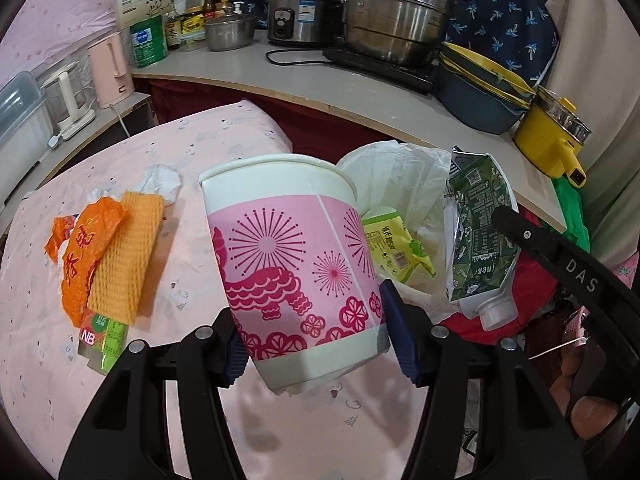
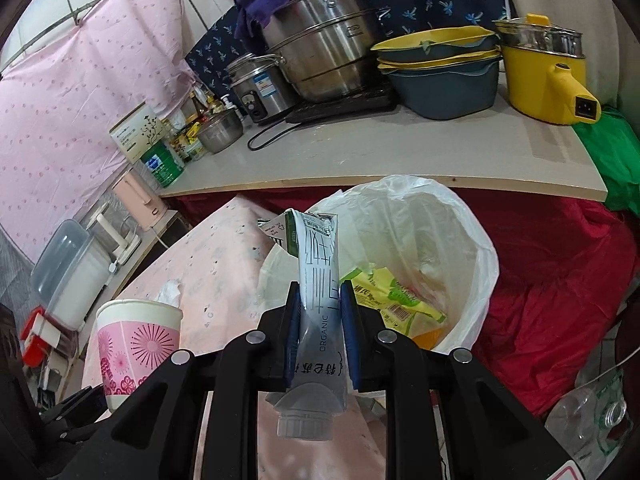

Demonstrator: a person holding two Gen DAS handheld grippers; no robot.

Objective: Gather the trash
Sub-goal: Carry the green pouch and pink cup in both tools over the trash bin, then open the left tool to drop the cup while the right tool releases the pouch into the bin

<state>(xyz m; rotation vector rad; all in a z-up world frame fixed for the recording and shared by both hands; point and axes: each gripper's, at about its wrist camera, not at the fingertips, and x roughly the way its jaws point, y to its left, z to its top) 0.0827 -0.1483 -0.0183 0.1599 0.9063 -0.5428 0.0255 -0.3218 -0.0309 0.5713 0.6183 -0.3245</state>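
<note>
My left gripper (image 1: pixel 310 344) is shut on a white paper cup with pink patterns (image 1: pixel 294 256), held tilted above the pink tablecloth (image 1: pixel 192 280); the same cup (image 2: pixel 134 338) shows at the lower left of the right wrist view. My right gripper (image 2: pixel 320 320) is shut on a flattened green-and-white milk carton (image 2: pixel 318 280), cap end toward the camera; the carton (image 1: pixel 478 236) hangs beside the bag. Just beyond both stands a white plastic trash bag (image 2: pixel 440 232), open, with a yellow-green wrapper (image 2: pixel 396 300) inside.
On the tablecloth to the left lie an orange wrapper (image 1: pixel 86 248), yellow foam netting (image 1: pixel 128 256), a small green packet (image 1: pixel 104 336) and a crumpled tissue (image 1: pixel 160 184). A counter (image 1: pixel 320 84) with pots, basins and a yellow kettle (image 1: pixel 554 140) runs behind. Red cloth (image 2: pixel 560 280) lies right of the bag.
</note>
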